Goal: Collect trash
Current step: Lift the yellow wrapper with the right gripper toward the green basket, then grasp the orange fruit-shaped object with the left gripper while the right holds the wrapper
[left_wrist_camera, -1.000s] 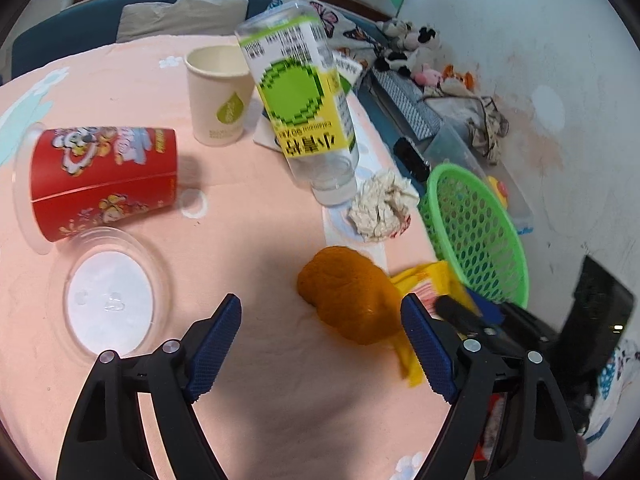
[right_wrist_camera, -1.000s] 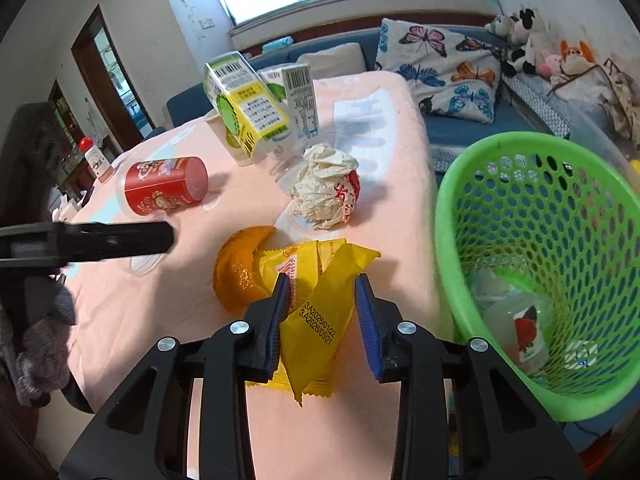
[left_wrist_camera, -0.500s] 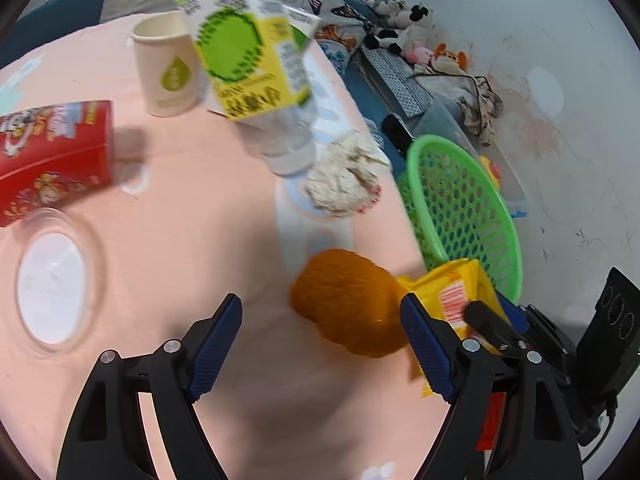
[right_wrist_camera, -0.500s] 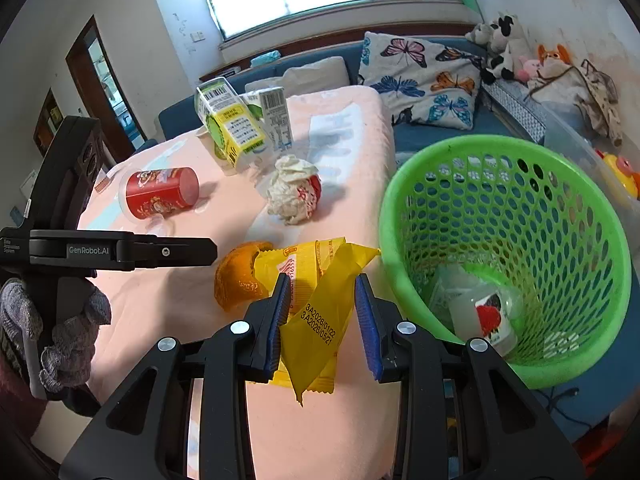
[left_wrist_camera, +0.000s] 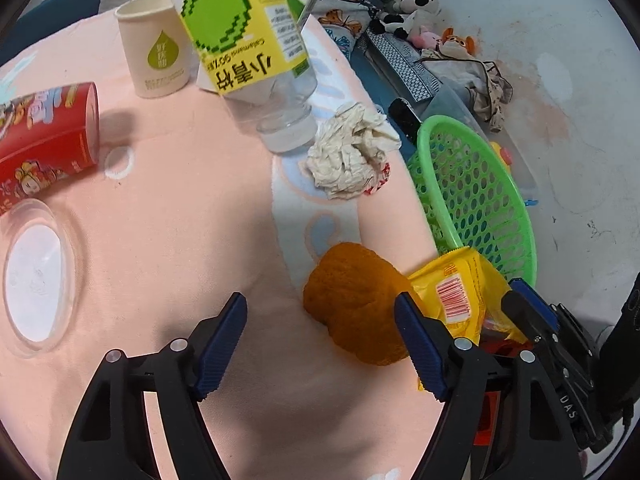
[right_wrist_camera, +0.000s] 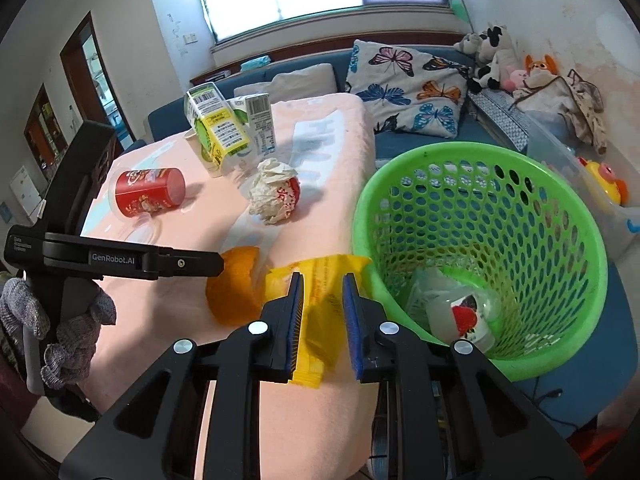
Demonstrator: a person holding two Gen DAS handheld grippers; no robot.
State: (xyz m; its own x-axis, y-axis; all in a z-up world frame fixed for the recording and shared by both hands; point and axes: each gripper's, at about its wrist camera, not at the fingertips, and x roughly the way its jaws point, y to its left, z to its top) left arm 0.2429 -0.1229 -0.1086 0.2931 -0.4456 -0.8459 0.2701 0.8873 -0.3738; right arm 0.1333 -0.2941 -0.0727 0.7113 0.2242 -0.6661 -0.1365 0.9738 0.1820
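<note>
One piece of trash was already in the green basket [right_wrist_camera: 480, 240] as far as we could see: a clear plastic bottle [right_wrist_camera: 456, 316] with a strawberry label lying at the bottom. Everything else was still out on the pink tablecloth [left_wrist_camera: 180, 208], so we were barely started.

Going left to right in the left wrist view: a clear round lid [left_wrist_camera: 36, 276] lay flat at 9 o'clock, a glossy red canister [left_wrist_camera: 44, 136] sat on its side at 10, and a matte paper cup [left_wrist_camera: 154, 60] stood upright at 11. A boxy green-and-yellow carton [left_wrist_camera: 236, 28] leaned at 12 over an empty clear bottle [left_wrist_camera: 288, 120]. A crumpled paper wad [left_wrist_camera: 348, 160] was at 1.

Our left gripper [left_wrist_camera: 320, 340] was spread wide but closing, hovering by the dimpled orange peel [left_wrist_camera: 356, 312] near the table's edge, pads not touching it, the peel mostly under the right-hand finger.

Our right gripper [right_wrist_camera: 322, 312] was pressed together on the crinkly yellow wrapper [right_wrist_camera: 320, 280], held just beside the basket's rim at about 9 o'clock of it. The mesh basket sat off the table's right edge, not yet under the wrapper.
</note>
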